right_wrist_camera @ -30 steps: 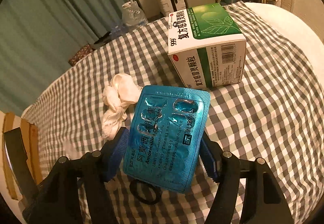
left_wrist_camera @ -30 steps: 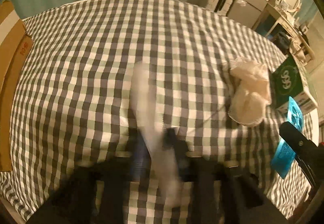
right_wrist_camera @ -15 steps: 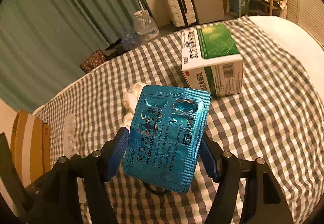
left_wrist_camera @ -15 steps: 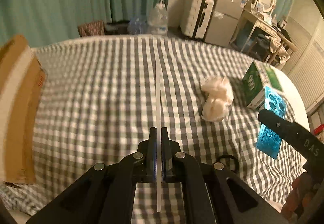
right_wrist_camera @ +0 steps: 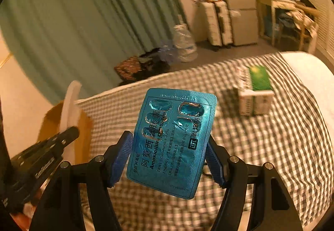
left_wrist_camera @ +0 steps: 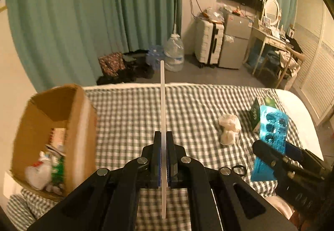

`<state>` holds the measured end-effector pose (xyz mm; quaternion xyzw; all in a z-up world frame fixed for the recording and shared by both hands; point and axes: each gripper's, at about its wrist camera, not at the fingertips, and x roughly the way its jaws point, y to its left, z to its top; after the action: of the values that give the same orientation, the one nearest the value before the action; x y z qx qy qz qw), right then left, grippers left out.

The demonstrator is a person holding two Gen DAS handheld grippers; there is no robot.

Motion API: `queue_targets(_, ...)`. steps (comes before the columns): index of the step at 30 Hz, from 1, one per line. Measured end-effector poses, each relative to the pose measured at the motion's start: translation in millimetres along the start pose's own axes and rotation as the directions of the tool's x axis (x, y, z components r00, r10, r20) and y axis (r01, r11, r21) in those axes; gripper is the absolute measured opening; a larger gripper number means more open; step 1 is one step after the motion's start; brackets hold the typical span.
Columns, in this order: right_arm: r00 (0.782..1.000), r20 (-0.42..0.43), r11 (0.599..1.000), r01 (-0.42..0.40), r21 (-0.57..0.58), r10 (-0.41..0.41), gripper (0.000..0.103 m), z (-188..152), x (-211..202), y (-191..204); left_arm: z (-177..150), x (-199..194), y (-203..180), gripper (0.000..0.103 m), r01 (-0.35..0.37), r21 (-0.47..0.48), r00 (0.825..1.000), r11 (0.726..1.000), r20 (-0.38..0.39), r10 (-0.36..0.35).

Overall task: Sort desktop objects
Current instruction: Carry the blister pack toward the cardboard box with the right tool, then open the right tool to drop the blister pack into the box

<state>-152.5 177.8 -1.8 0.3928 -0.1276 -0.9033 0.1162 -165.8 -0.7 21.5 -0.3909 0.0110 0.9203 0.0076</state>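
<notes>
My left gripper (left_wrist_camera: 163, 147) is shut on a thin white flat strip (left_wrist_camera: 162, 95), seen edge-on, held upright above the checked table (left_wrist_camera: 187, 105). The strip also shows in the right wrist view (right_wrist_camera: 70, 105). My right gripper (right_wrist_camera: 170, 147) is shut on a blue amoxicillin blister pack (right_wrist_camera: 173, 139), lifted above the table; the pack shows in the left wrist view (left_wrist_camera: 271, 133) too. An open cardboard box (left_wrist_camera: 58, 130) with several items inside stands at the table's left edge.
A green and white medicine box (right_wrist_camera: 254, 93) and crumpled white tissue (left_wrist_camera: 229, 128) lie on the right side of the table. A black ring (left_wrist_camera: 239, 169) lies near the front. Beyond the table are curtains, a water jug, a suitcase and a desk.
Both grippers have risen away from the table with their loads. The left view has tilted up and the cardboard box has come into sight at the left.
</notes>
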Motion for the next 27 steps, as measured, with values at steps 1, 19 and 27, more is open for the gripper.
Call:
queue_targets(1, 1.0, 0.0, 1.0, -0.012, -0.016, 0.012, 0.067, 0, -2, 10, 1, -6, 8, 0.003, -0.008, -0.003, 1.0, 1.0, 0.009, 0.008)
queue_targets(19, 0.966, -0.144, 0.93, -0.248, -0.272, 0.216, 0.067, -18, 49, 216, -28, 10, 240, 0.003, -0.269, -0.182, 0.962, 0.946, -0.095, 0.256)
queue_targets(27, 0.936, -0.233, 0.895, -0.328, -0.301, 0.265, 0.067, -21, 107, 277, -44, 37, 278, 0.008, -0.263, -0.151, 0.961, 0.953, -0.132, 0.244)
